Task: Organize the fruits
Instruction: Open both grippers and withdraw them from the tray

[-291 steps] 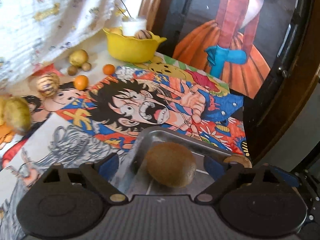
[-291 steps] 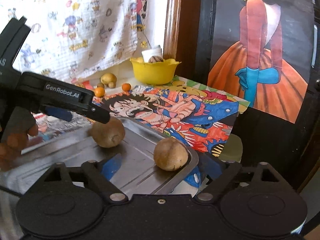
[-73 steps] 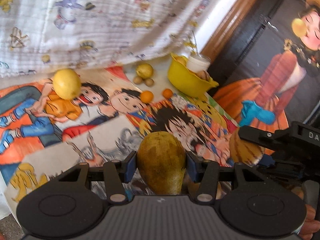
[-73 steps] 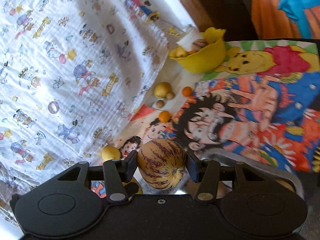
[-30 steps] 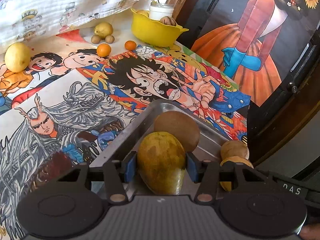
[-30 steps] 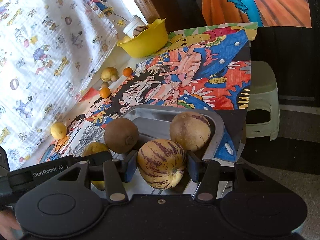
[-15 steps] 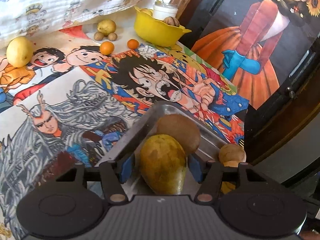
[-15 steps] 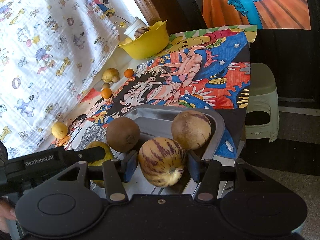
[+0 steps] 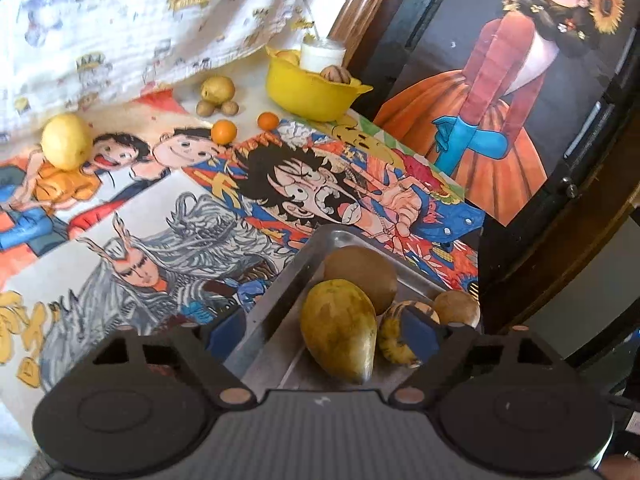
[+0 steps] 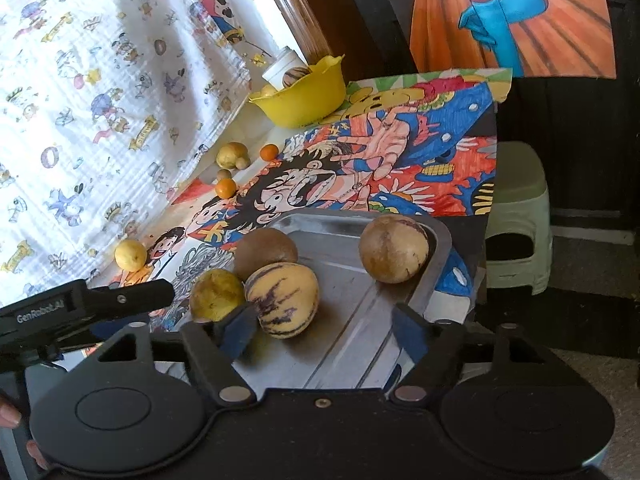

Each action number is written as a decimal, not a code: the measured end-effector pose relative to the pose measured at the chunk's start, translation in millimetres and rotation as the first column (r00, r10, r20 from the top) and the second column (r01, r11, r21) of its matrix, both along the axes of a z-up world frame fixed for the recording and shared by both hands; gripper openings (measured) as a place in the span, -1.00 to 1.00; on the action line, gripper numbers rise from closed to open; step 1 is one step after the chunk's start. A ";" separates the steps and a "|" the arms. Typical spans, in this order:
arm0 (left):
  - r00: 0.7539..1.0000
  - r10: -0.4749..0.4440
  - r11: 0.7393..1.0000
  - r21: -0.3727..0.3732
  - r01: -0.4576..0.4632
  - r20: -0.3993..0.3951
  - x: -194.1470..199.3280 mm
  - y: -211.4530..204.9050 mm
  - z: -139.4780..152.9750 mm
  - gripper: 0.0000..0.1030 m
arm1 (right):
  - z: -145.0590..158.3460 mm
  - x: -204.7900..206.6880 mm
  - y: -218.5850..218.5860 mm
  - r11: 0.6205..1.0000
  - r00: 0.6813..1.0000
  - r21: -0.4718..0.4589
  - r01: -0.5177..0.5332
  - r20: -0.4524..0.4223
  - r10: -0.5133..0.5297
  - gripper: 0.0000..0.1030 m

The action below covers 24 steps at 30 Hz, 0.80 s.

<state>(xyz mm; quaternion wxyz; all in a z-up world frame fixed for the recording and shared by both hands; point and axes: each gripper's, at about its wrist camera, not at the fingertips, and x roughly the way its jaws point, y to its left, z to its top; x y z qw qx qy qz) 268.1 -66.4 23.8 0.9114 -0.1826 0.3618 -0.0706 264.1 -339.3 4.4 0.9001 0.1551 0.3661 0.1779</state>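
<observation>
A metal tray [image 9: 280,344] [image 10: 404,280] holds a yellow-green mango [image 9: 340,328] [image 10: 216,294], a striped pepino melon [image 10: 282,300] [image 9: 390,334], a brown round fruit [image 9: 360,272] [image 10: 265,252] and a tan round fruit [image 10: 394,249] [image 9: 458,308]. My left gripper [image 9: 326,330] is open, its jaws wide around the mango lying in the tray. My right gripper [image 10: 324,330] is open just behind the melon, which rests free on the tray.
A yellow bowl [image 9: 312,92] [image 10: 304,96] with fruit and a white cup stands at the back. A lemon [image 9: 66,142] [image 10: 130,255], two small oranges [image 9: 224,131] [image 9: 268,121] and a pear [image 9: 217,88] lie on the drawn cloth. A green stool [image 10: 516,216] stands right of the table.
Both grippers opened and released their fruit onto the tray: the mango from the left, the striped melon from the right. Both have drawn back a little.
</observation>
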 end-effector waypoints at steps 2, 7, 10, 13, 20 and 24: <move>1.000 -0.005 1.000 0.026 0.005 0.017 -7.2 0.8 4.0 0.87 | 2.3 -8.3 0.8 1.000 1.000 -0.005 0.000 0.007 0.000 0.58; 0.999 -0.025 0.995 0.095 0.020 0.047 -26.1 3.1 10.2 0.97 | 7.0 -33.2 6.6 0.999 1.000 -0.038 0.000 0.026 0.001 0.72; 0.998 -0.036 0.992 0.124 0.029 0.054 -37.3 6.6 10.8 0.99 | 10.7 -48.8 11.8 0.998 0.999 -0.060 -0.006 0.034 0.008 0.84; 0.997 -0.053 0.987 0.155 0.044 0.054 -49.6 10.9 9.9 0.99 | 14.0 -64.6 18.0 0.997 0.999 -0.074 -0.015 0.037 0.018 0.93; 0.997 -0.065 0.973 0.224 0.055 0.037 -77.8 24.6 3.1 0.99 | 17.9 -91.9 35.3 0.994 0.999 -0.104 -0.040 0.000 0.041 0.99; 0.997 -0.064 0.968 0.246 0.053 0.034 -93.6 33.9 1.7 0.99 | 15.6 -105.9 48.9 0.989 0.997 -0.131 -0.069 -0.032 0.065 0.99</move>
